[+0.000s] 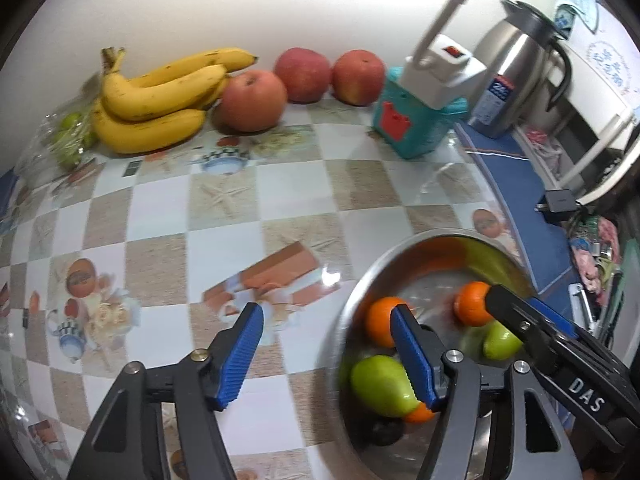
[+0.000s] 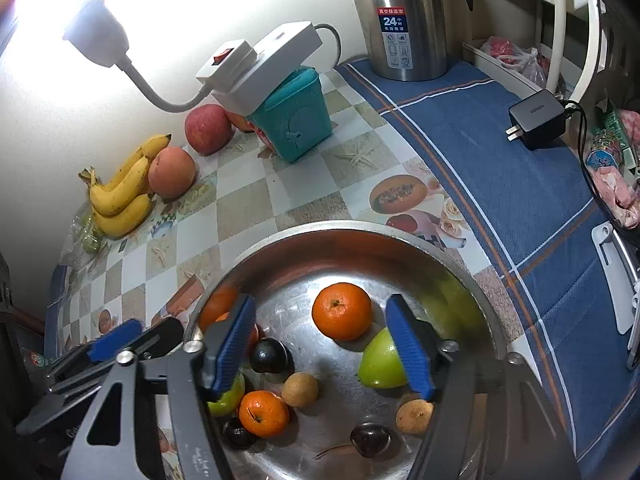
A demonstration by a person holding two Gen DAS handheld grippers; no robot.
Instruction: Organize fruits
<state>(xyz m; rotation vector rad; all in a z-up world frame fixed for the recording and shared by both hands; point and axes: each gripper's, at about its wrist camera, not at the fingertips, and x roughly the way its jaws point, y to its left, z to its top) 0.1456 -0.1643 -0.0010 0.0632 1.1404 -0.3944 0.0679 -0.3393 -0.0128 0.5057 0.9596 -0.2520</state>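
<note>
Chequered oilcloth covered the surface [image 1: 280, 208], with a blue striped cloth [image 2: 500, 168] laid along its right side. A steel bowl [image 2: 304, 240] sat near the front edge, holding the sorted fruit. Against the wall stood a steel flask [image 2: 400, 20], a teal box [image 2: 296, 120] with a white power strip [image 2: 260, 60] resting on top, a bunch of bananas [image 1: 156, 100] and three apples [image 1: 254, 100].

Only the right wrist view looked straight down into the bowl, showing a mandarin [image 2: 342, 311] at its centre, a green pear [image 2: 380, 364] beside it, a second mandarin [image 2: 263, 413], two brown longans [image 2: 300, 389], dark plums [image 2: 269, 355] and a cherry [image 2: 370, 439]. The left wrist view caught just the bowl's near side, blurred, yet alone showed all three apples and a bag of green fruit [image 1: 68, 136] left of the bananas.

The right tongs [image 2: 322, 344] hung wide apart over the bowl, gripping nothing, one finger partly hiding the pear. The left tongs [image 1: 332, 356] were likewise spread wide and empty, straddling the bowl's left rim. A black charger [image 2: 538, 118] lay on the blue cloth.
</note>
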